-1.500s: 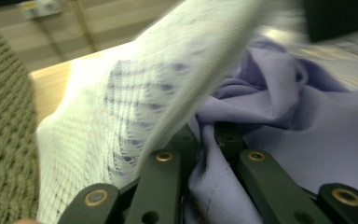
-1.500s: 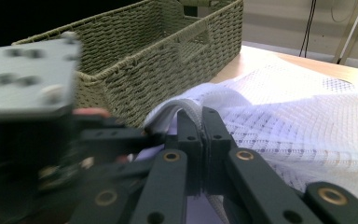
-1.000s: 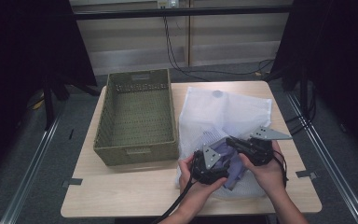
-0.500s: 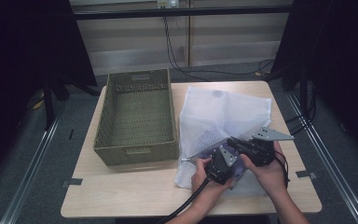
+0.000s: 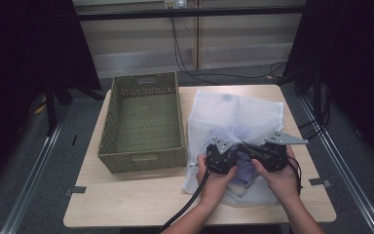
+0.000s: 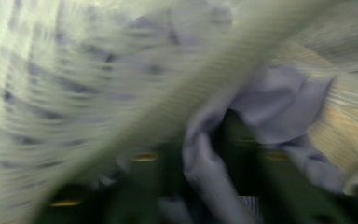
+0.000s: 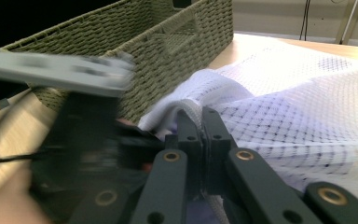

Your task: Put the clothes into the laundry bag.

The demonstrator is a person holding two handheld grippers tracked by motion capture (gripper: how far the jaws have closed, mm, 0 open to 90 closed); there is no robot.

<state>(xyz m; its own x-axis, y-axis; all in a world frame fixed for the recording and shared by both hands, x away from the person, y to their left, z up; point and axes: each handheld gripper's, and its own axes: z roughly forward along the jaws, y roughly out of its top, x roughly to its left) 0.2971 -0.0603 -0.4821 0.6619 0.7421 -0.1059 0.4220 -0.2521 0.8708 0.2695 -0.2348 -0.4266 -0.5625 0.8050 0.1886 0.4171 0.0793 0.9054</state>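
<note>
A white mesh bag (image 5: 238, 112) lies on the right half of the table, and a lavender cloth (image 5: 243, 169) bunches at its near end. My right gripper (image 5: 252, 154) is shut on the bag's white hem, which shows pinched between its tips (image 7: 200, 116). My left gripper (image 5: 237, 159) faces it from the left, close up. Its jaws have just been opening; in the blurred left gripper view they stand apart, with the lavender cloth (image 6: 270, 102) between them and mesh (image 6: 74, 70) draped over. Both hands rest on the bag.
An empty woven green basket (image 5: 143, 161) stands on the left half of the table, right beside the bag, and its wall (image 7: 168, 42) rises close behind the grippers. Bare tabletop (image 5: 126, 204) runs along the near edge. Cables trail off the table's front.
My left hand has shifted a little away from the near edge, onto the bag and closer to the right gripper. The right gripper has stayed where it was, still pinching the hem.
</note>
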